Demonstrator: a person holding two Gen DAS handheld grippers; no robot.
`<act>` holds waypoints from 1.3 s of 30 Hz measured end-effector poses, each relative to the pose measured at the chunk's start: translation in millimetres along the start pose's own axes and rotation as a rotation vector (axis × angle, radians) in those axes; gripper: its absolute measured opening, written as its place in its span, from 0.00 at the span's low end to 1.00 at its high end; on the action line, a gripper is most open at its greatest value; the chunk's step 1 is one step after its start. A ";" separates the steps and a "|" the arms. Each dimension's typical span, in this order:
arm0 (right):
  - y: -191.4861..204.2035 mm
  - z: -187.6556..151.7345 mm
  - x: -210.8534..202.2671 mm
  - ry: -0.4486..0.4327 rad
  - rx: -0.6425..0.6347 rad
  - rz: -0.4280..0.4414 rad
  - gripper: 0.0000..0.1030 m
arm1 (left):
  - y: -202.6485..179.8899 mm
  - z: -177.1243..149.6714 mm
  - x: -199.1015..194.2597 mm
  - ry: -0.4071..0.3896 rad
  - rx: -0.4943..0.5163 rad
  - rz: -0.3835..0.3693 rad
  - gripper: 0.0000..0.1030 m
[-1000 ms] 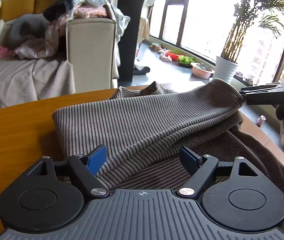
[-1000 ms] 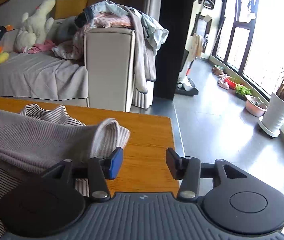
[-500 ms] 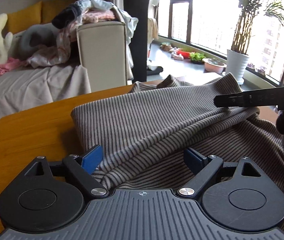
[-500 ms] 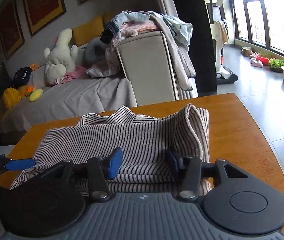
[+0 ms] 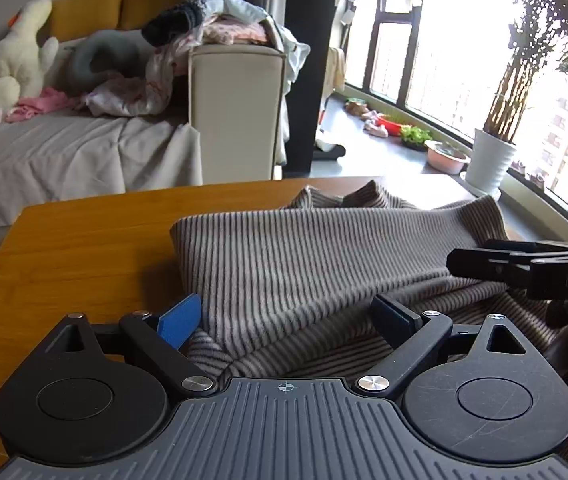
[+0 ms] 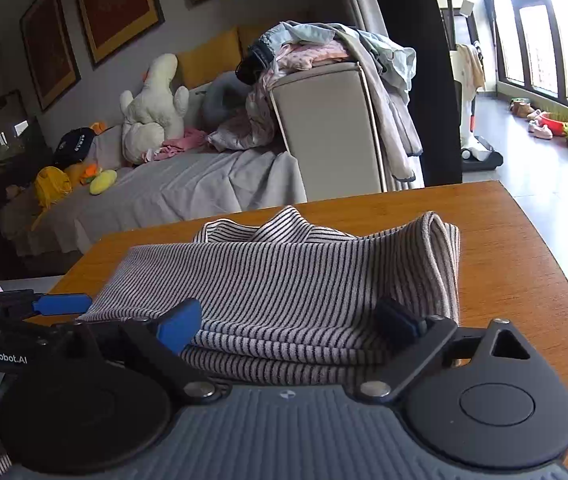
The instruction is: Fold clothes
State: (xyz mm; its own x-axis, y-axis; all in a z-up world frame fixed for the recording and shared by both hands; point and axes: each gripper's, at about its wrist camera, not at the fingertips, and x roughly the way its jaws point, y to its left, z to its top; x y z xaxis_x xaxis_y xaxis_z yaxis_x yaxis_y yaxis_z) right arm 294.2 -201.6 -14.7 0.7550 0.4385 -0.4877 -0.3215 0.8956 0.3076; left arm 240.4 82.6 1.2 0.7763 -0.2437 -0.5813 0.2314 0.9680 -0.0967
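1. The striped garment [image 5: 323, 264] lies folded over on the wooden table [image 5: 84, 248], its collar end bunched toward the far edge.
2. The left gripper [image 5: 287, 316] sits at the garment's near edge, fingers spread wide, with a raised fold of cloth lying between them; the blue pad [image 5: 180, 320] is right against the cloth's left edge.
3. The right gripper [image 6: 291, 320] also stands with fingers well apart, the stacked near layers of the garment [image 6: 303, 280] between them, nothing pinched.
4. In the left wrist view the right gripper [image 5: 523, 264] reaches in from the right, low over the cloth.
5. Compared with a second ago, the right gripper has swung from the bare table beside the garment to squarely face it, and the garment's lifted right edge has come down lower.
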 end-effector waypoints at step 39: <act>30.6 65.3 119.9 0.189 -0.178 -0.150 0.17 | 20.4 1.4 -0.7 0.006 -0.162 -0.071 0.99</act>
State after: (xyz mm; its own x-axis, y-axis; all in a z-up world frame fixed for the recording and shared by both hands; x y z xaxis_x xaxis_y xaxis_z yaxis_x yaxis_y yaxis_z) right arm 412.3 -126.6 -10.3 0.6875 0.2915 -0.6651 -0.3223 0.9432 0.0802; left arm 245.4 102.5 0.8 0.7578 -0.3118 -0.5731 0.1873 0.9454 -0.2666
